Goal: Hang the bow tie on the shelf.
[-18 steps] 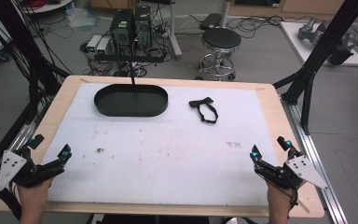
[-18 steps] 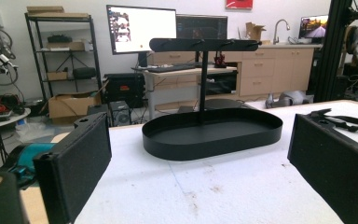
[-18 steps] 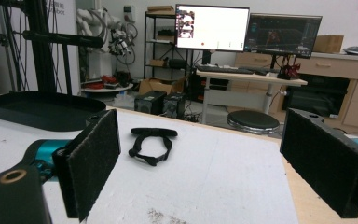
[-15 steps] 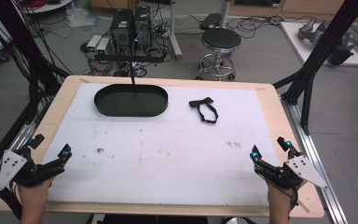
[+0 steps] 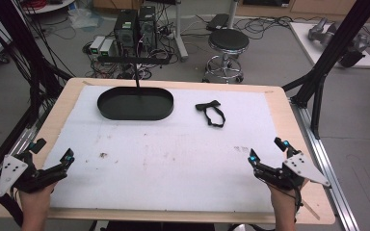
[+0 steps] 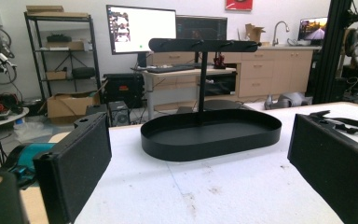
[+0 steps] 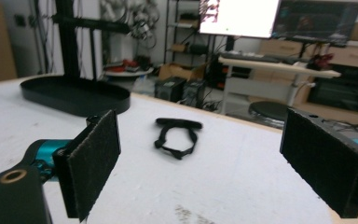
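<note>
Near the table's front edge, the left gripper (image 5: 53,161) and the right gripper (image 5: 268,150) rested at opposite corners, each with jaws spread wide and nothing between them. Farther on, the black bow tie (image 5: 211,111) lay flat on the white mat (image 5: 173,154), right of the oval black tray (image 5: 135,103) with its upright stand

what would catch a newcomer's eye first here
A black oval tray with an upright T-shaped stand sits at the far left of the white table. A small black bow tie lies to its right. Near the front corners, the left gripper and right gripper rest with jaws open.
</note>
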